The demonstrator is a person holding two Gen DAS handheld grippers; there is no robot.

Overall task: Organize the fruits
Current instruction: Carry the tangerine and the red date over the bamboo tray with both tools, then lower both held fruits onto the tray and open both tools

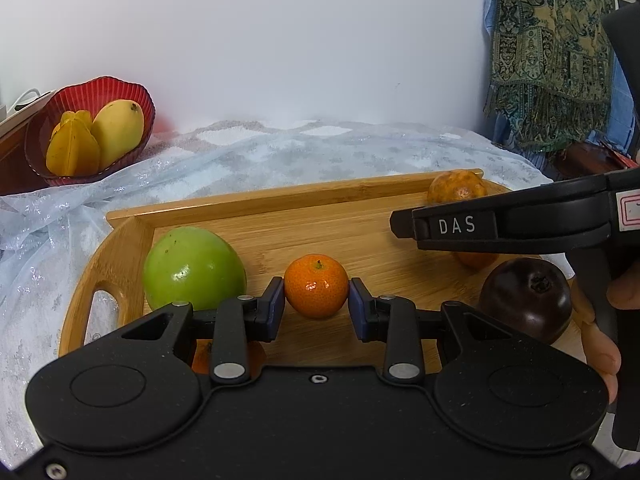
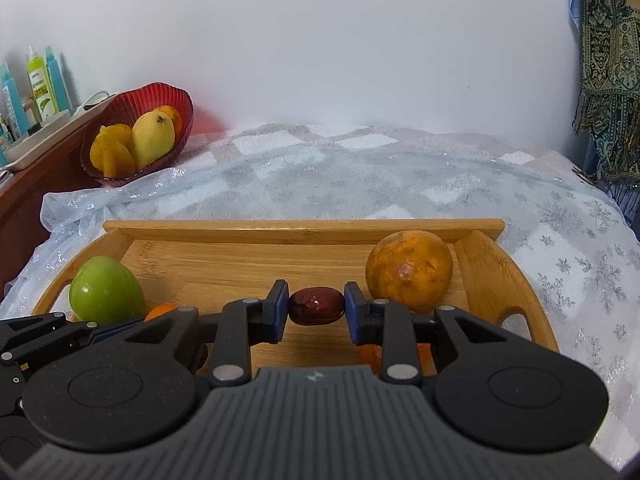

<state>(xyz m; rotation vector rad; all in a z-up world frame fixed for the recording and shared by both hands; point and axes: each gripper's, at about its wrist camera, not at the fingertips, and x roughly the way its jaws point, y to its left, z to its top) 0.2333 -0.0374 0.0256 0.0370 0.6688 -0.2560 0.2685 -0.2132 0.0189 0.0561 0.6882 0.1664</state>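
a slatted bamboo tray (image 2: 486, 276) sits on a bench draped in glittery sheer cloth (image 2: 568, 240). the left tongs (image 1: 316, 294) pinch a small, dimpled mandarin (image 1: 316, 285) between blue pads, beside a smooth, glossy green fruit (image 1: 192, 276). the right tongs (image 2: 316, 305) are clamped on a wrinkled dark red date (image 2: 316, 306) over the tray, near a rough, mottled orange (image 2: 408, 270). a ribbed red bowl (image 2: 172, 98) holds a mango (image 2: 154, 136) and a starfruit (image 2: 112, 154).

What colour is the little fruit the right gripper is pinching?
Dark reddish-brown, shiny and a bit wrinkled: the jujube in the right gripper, best seen in the right wrist view.
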